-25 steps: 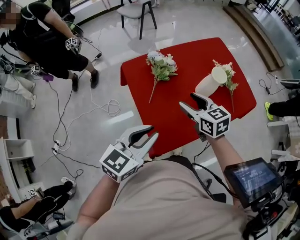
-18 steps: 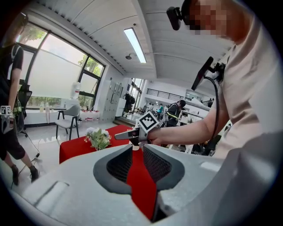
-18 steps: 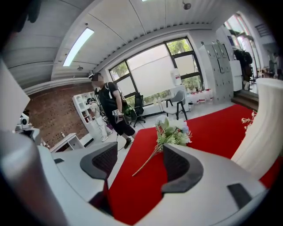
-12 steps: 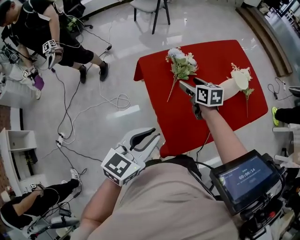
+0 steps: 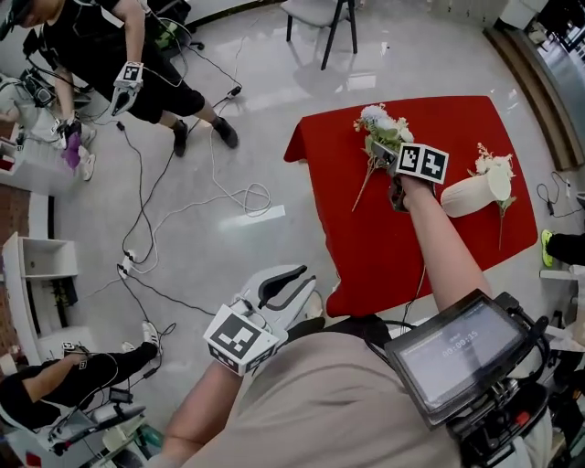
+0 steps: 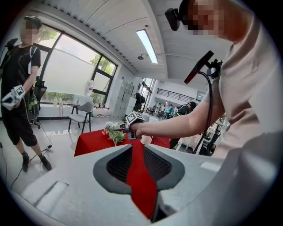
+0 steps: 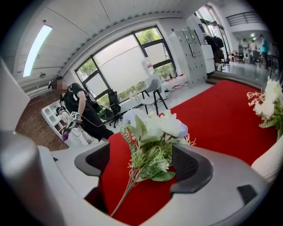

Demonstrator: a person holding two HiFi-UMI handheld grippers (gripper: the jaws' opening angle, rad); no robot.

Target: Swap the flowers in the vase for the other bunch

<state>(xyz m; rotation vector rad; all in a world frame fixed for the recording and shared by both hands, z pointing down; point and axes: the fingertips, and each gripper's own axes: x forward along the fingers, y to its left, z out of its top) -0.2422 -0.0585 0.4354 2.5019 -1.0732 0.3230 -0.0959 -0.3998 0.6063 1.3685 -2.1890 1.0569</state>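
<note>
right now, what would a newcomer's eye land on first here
The red table stands out, right of middle in the head view. On it lies a bunch of white flowers, between the jaws of the right tongs, which have just been opening and do not grip it. Further right is a white vase with more flowers at its mouth.

Red square-topped table (image 5: pixel 384 238): a loose white-and-green artificial flower bunch (image 5: pixel 377 128) lies on its far left part. A cream ceramic vase (image 5: pixel 464 196) is to the right of it, well apart, with a second white flower sprig (image 5: pixel 494 164) at its mouth. A grey chair on dark legs (image 5: pixel 320 11) stands behind the table, and loose cables (image 5: pixel 239 196) lie on the glossy floor (image 5: pixel 265 101) to its left.
</note>
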